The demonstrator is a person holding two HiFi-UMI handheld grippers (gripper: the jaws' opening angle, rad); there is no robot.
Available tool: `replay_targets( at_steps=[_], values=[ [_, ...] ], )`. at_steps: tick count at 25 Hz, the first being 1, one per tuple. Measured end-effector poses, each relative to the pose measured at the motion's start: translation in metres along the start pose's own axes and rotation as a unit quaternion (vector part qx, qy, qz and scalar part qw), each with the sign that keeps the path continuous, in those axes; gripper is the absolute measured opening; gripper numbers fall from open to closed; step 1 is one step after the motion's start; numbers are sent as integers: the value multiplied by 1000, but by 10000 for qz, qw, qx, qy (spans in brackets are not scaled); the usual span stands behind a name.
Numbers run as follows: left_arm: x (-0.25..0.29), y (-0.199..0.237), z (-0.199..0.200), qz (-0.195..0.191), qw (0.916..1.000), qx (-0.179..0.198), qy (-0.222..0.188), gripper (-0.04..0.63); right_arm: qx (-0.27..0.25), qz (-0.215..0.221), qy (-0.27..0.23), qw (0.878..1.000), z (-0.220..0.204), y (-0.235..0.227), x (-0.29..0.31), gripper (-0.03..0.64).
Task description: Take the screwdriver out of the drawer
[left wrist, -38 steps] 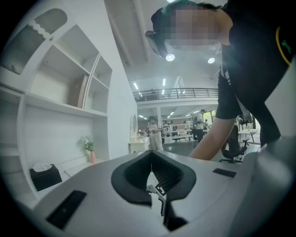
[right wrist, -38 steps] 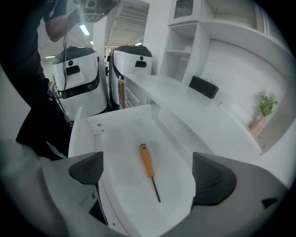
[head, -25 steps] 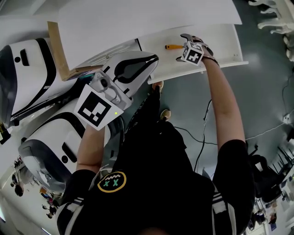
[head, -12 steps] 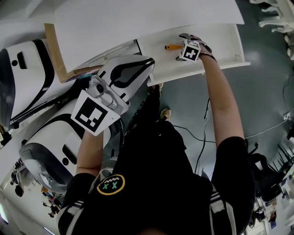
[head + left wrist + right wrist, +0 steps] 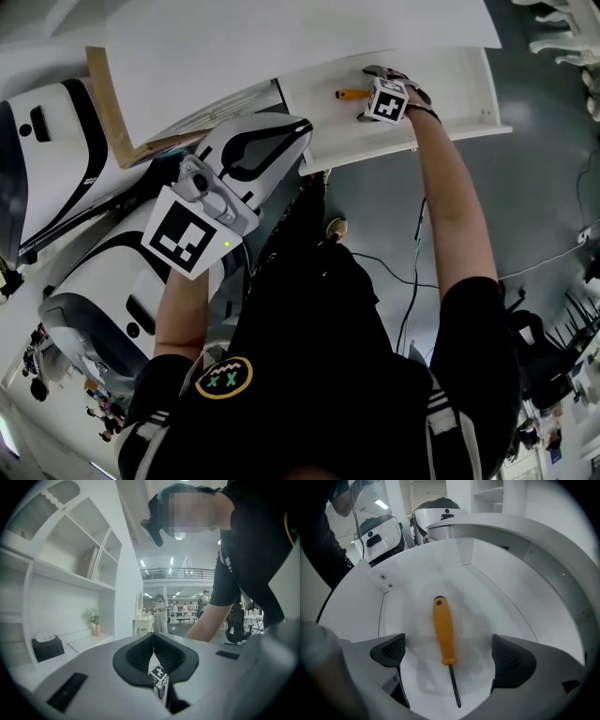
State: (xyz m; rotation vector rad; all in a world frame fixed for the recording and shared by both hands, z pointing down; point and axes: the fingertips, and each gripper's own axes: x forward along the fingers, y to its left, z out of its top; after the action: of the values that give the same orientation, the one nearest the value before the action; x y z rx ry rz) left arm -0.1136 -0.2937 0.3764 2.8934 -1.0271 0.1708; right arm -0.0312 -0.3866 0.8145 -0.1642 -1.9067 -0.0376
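Observation:
The screwdriver, orange-handled with a thin dark shaft, lies flat on the floor of the open white drawer. My right gripper is open and straddles it, one pad on each side, without touching it. In the head view the screwdriver shows just left of the right gripper's marker cube, inside the drawer. My left gripper hangs in front of the drawer's left end, shut with nothing in it. In the left gripper view its pads meet.
The white tabletop overhangs the drawer. A wooden board and white-and-black rounded shells lie to the left. Cables trail over the grey floor. White shelves with a black tissue box appear in the left gripper view.
The right gripper has edged a little deeper into the drawer toward the screwdriver. The left gripper has drifted slightly left. The screwdriver has not moved.

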Motion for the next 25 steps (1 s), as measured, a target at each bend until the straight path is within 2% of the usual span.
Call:
replay_targets(
  at_steps=[6,10,14,23,25],
  values=[
    [1,-1,1,-52,10000,3,-25,20,3,-6,-65,10000,0,5,-2,575],
    [5,-2,1,-85,10000,-10,-35,20,36,23,-144,9999,-1,8,-4,521],
    [8,-3,3,-102,9999,-7,-44,20,36,49,-238,9997,-1,10,-9,401],
    [16,-7,4,-100,9999,15,-31,20,-60,95,-379,9992,0,17,-12,247],
    [18,-9,5,-100,9999,24,-31,20,-98,145,-379,9991,-1,20,-13,185]
  ],
)
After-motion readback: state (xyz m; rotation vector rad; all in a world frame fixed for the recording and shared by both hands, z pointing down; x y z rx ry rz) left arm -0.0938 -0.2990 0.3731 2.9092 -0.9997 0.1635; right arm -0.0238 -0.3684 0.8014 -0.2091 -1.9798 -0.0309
